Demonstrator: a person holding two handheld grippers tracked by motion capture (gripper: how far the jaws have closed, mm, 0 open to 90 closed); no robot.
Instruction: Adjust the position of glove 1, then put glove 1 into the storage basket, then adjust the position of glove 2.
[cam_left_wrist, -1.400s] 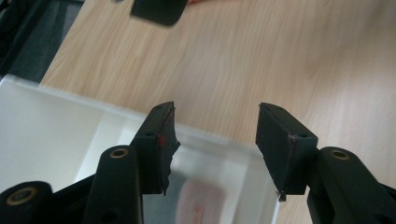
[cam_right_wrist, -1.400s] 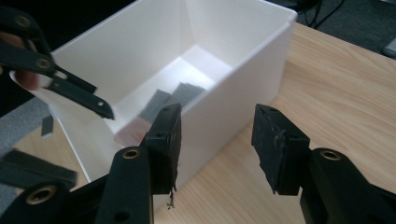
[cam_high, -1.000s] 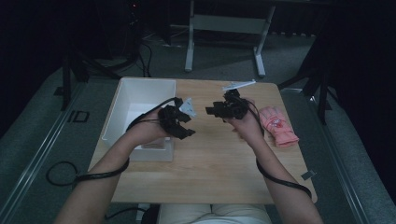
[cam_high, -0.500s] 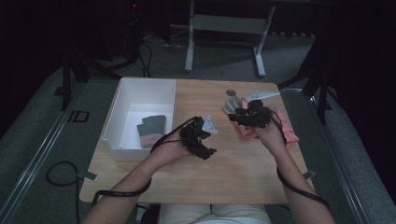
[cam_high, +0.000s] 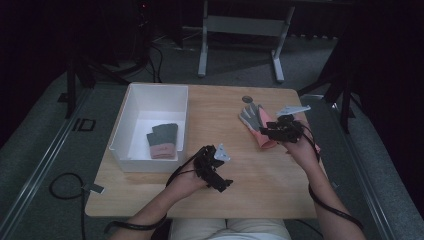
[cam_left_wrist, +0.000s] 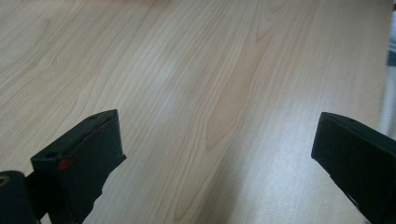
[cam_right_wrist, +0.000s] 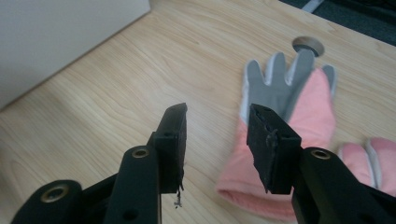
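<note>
A pink glove with a grey palm (cam_high: 257, 124) lies flat on the right of the wooden table (cam_high: 240, 205). My right gripper (cam_high: 267, 131) hovers over its cuff end. In the right gripper view the glove (cam_right_wrist: 285, 107) lies just ahead of the right gripper (cam_right_wrist: 218, 112), whose jaws have just been closing and stand apart with nothing pinched. A second pink glove (cam_right_wrist: 369, 154) lies beside it. My left gripper (cam_high: 216, 172) is low over the table's front middle; its jaws have just been opening, and the left gripper (cam_left_wrist: 217, 126) has bare wood between wide jaws.
A white bin (cam_high: 120, 131) stands on the table's left and holds a folded grey-and-pink glove bundle (cam_high: 162, 140); its wall (cam_right_wrist: 60, 37) is in the right gripper view. A round hole (cam_high: 246, 99) is in the tabletop behind the glove. Dark floor and a stand surround the table.
The left hand came away from the bin toward the table's front and sank, its jaws opening. The right hand moved right and down to the pink glove.
</note>
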